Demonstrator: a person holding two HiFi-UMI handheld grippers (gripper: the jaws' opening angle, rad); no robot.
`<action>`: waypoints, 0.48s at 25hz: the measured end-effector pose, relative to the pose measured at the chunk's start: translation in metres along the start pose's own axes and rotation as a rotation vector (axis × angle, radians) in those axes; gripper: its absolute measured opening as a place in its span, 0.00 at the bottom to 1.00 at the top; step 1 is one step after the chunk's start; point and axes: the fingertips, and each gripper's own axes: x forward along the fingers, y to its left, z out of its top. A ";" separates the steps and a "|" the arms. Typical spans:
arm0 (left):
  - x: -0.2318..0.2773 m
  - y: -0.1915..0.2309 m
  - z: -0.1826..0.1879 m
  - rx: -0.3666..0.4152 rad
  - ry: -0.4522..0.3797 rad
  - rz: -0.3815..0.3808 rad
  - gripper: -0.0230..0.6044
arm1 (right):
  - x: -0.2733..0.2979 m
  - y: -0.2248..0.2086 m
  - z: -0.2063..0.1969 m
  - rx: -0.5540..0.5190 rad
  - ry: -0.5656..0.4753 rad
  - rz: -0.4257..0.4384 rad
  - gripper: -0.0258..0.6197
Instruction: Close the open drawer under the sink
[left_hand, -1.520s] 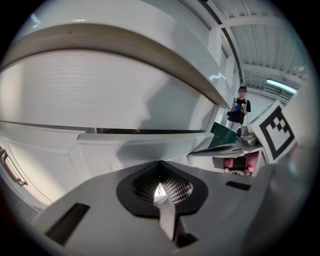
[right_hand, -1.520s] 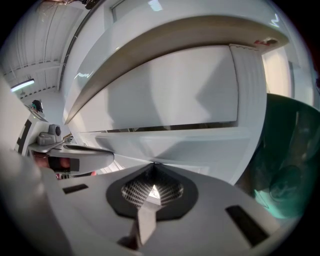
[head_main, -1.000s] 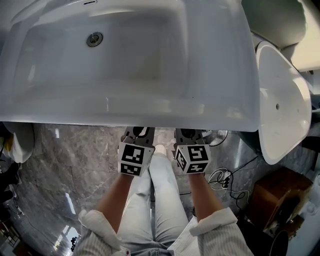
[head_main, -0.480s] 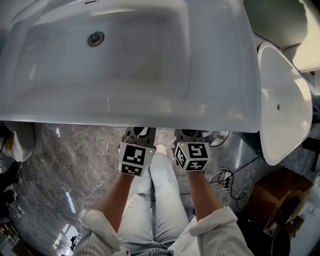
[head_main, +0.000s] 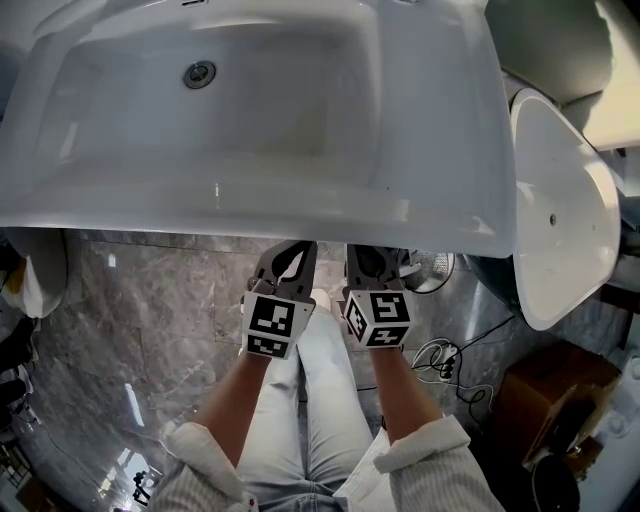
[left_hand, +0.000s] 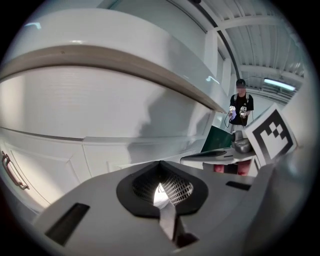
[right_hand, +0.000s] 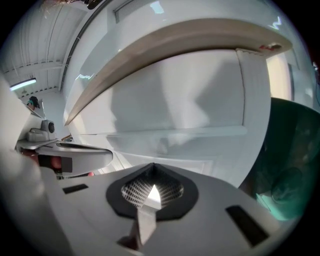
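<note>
Currently left gripper (left_hand: 159, 167): jaws pressed together, tips meeting, nothing between them. Right gripper (right_hand: 151, 169) same: jaws together, empty. Head view: the two grippers sit side by side, close to each other, tips just under the near rim of the sink (head_main: 300, 215), above the person's legs (head_main: 310, 400). Straight ahead of each gripper: white drawer front (left_hand: 100, 117), beneath the overhanging sink rim; cannot tell whether the tips touch the panel. Drawer hidden by the sink in the head view. Lower left of left gripper view: bar handle (left_hand: 12, 171) on a lower panel. Grey marble floor (head_main: 130, 310) below; cables (head_main: 440, 355) on it to the right; second white basin (head_main: 555, 200) right of the sink
</note>
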 end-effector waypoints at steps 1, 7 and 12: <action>-0.003 0.000 0.001 -0.003 -0.006 0.005 0.06 | -0.003 0.002 0.000 0.002 -0.004 0.003 0.05; -0.017 -0.009 0.010 -0.008 -0.037 0.017 0.06 | -0.024 0.020 0.005 0.000 -0.026 0.036 0.05; -0.038 -0.032 0.016 -0.026 -0.041 0.017 0.06 | -0.049 0.034 0.012 -0.006 -0.026 0.079 0.05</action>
